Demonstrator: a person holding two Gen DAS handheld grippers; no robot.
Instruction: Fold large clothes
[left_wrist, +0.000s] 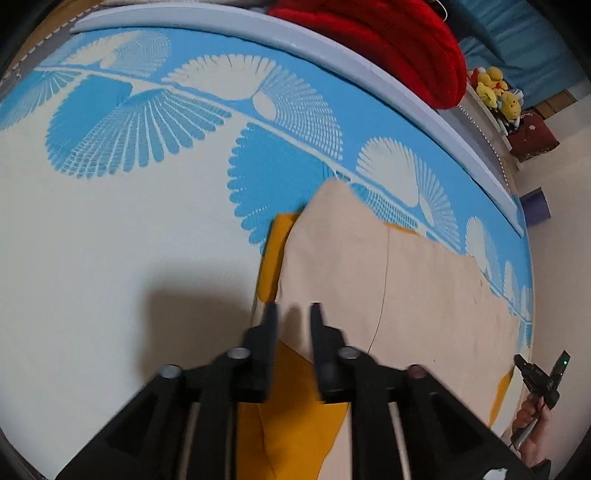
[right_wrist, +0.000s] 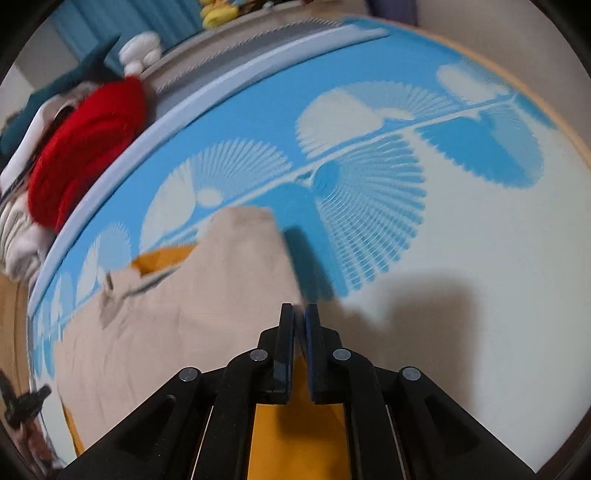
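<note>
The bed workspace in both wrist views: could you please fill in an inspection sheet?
Surface: bedspread, blue and cream fan print.
Job's things: beige garment lying flat over an orange layer.
Clutter: red blanket, plush toys beyond the bed's far edge.
Grippers: left gripper fingers apart above the garment's edge; right gripper fingers nearly together, nothing visibly between them.
Cables: nothing seen.
Surroundings: blue curtain.
</note>
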